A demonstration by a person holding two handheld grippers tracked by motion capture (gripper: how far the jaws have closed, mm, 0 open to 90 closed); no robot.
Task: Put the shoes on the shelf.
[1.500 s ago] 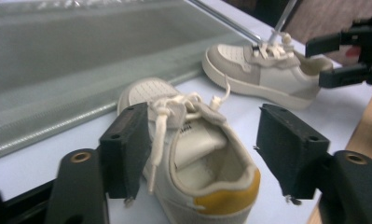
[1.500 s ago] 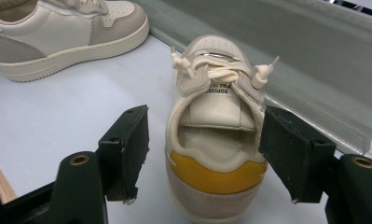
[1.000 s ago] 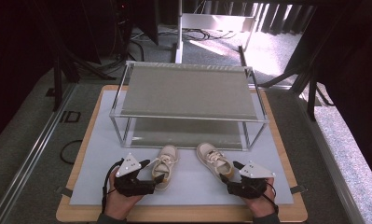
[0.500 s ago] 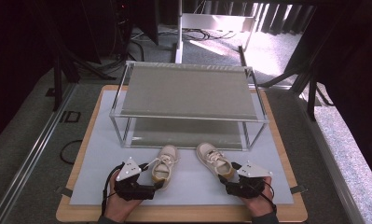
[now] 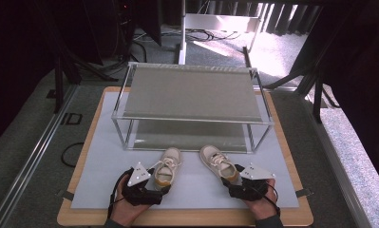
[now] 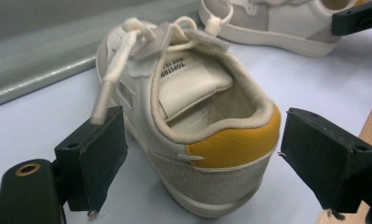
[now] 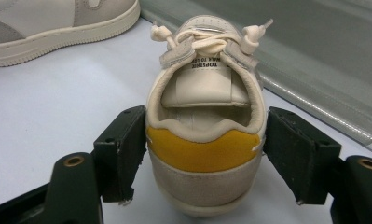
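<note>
On the counter, a wooden board covered by a pale mat, the largest thing was a clear two-tier shelf rack that stood toward the far side. Just in front of the rack lay a pair of small cream sneakers with yellow heel tabs, side by side but apart, toes toward the rack and heels toward the person.

Each shoe's long axis ran from near to far, splayed a little outward at the heel, so each heel faced the hand nearest it.

At the lower left of the high view, the left hand-held gripper sat right behind the left sneaker. Its jaws had just been opening and stood wide apart. In the left gripper view the heel of the left sneaker lay between the pads and off-centre, with a clear gap at the right pad; a loose lace end hung against the top of the left pad. The shoe rested on the mat, not gripped.

At the lower right, the right hand-held gripper was set around the heel of the right sneaker. In the right gripper view its pads flanked the yellow heel of the right sneaker squarely, the left pad touching or nearly touching, the right pad with a slim gap. It read as parted rather than clamped.

By my judgement, the coming move turned on closing each pair of jaws across the heel, at right angles to the shoe's length.
</note>
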